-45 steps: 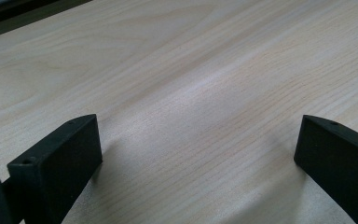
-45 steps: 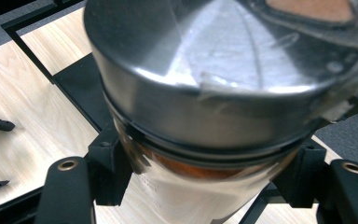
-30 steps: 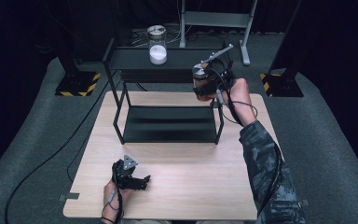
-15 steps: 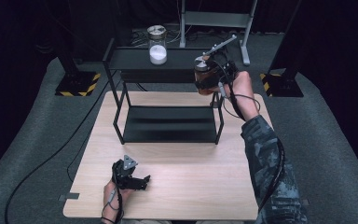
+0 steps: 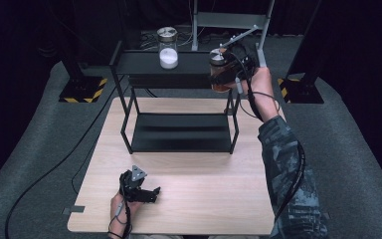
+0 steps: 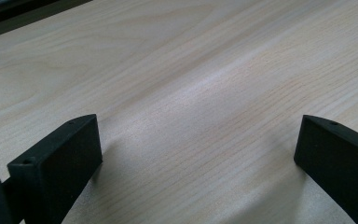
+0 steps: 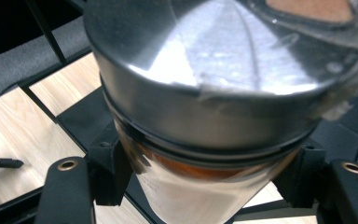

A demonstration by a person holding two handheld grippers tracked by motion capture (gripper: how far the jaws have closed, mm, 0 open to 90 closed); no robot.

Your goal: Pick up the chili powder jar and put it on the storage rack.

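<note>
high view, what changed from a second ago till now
The right gripper, shut on the brown jar, has lifted it higher, up beside the right end of the rack's top shelf. The left gripper stayed resting open on the table, and the white jar stayed on the shelf.

A glass jar (image 7: pixel 200 186) with a wide metal lid (image 7: pixel 205 79) looms across the frame, clamped low down between the right gripper (image 7: pixel 205 186) pads — black rack (image 7: pixel 79 121) and pale table (image 7: pixel 9 140) at left.
</note>
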